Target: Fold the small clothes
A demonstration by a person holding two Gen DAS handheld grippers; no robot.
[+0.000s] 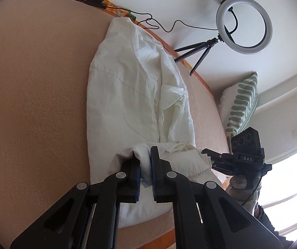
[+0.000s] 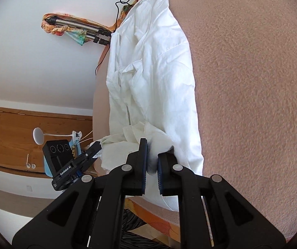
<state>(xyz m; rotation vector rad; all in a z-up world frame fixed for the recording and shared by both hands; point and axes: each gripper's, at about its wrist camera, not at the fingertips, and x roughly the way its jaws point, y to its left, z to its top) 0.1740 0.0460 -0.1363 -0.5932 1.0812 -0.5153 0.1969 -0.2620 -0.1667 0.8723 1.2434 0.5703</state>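
A white shirt (image 1: pixel 125 87) lies stretched out along a pinkish padded surface (image 1: pixel 34 83), partly folded lengthwise with a crumpled sleeve on top. My left gripper (image 1: pixel 145 157) is shut on the shirt's near edge. My right gripper (image 1: pixel 212 159) shows at the right of the left wrist view, holding the same near end. In the right wrist view the shirt (image 2: pixel 158 72) runs away from me and my right gripper (image 2: pixel 152 149) is shut on a bunched fold of it. My left gripper (image 2: pixel 97 148) shows at the left there, pinching the cloth edge.
A ring light on a small tripod (image 1: pixel 243 25) stands beyond the surface's far edge, with a black cable (image 1: pixel 160 25). A green-patterned cushion (image 1: pixel 241 101) lies at the right. Tripod legs wrapped in colourful cloth (image 2: pixel 73 29) and a wooden headboard (image 2: pixel 13 128) lie left of the surface (image 2: pixel 252 103).
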